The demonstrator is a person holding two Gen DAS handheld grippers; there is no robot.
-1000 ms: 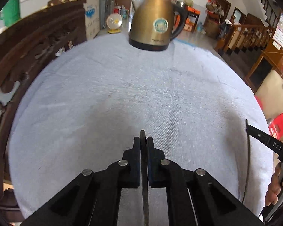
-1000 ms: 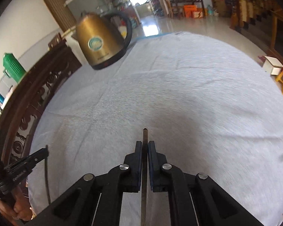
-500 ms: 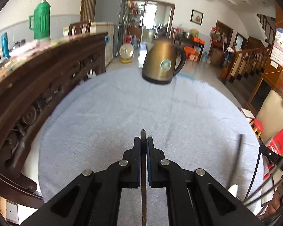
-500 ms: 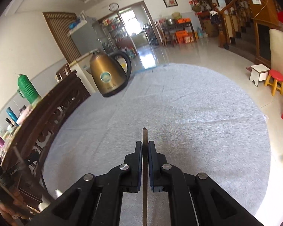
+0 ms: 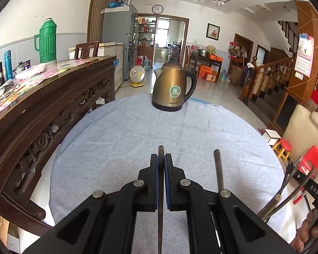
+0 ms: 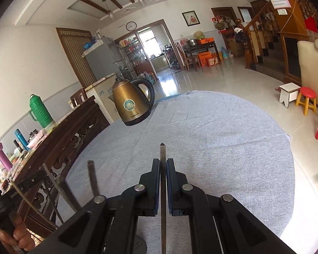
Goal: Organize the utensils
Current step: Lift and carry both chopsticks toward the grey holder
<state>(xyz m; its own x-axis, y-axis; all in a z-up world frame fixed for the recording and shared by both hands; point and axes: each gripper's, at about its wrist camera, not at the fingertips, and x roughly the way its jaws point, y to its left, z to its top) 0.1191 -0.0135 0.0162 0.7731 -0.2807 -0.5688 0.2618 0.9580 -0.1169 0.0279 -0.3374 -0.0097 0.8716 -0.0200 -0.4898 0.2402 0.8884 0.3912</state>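
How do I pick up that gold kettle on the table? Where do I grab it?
Grab the kettle by its black handle, probably coming from the right as the left wrist camera sees it. The handle is a thin upright loop opposite the spout, so fingers can close around it. The round, smooth body looks too wide to pinch.

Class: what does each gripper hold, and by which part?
Each pinches one chopstick near its upper end: left gripper chopstick; right gripper chopstick.
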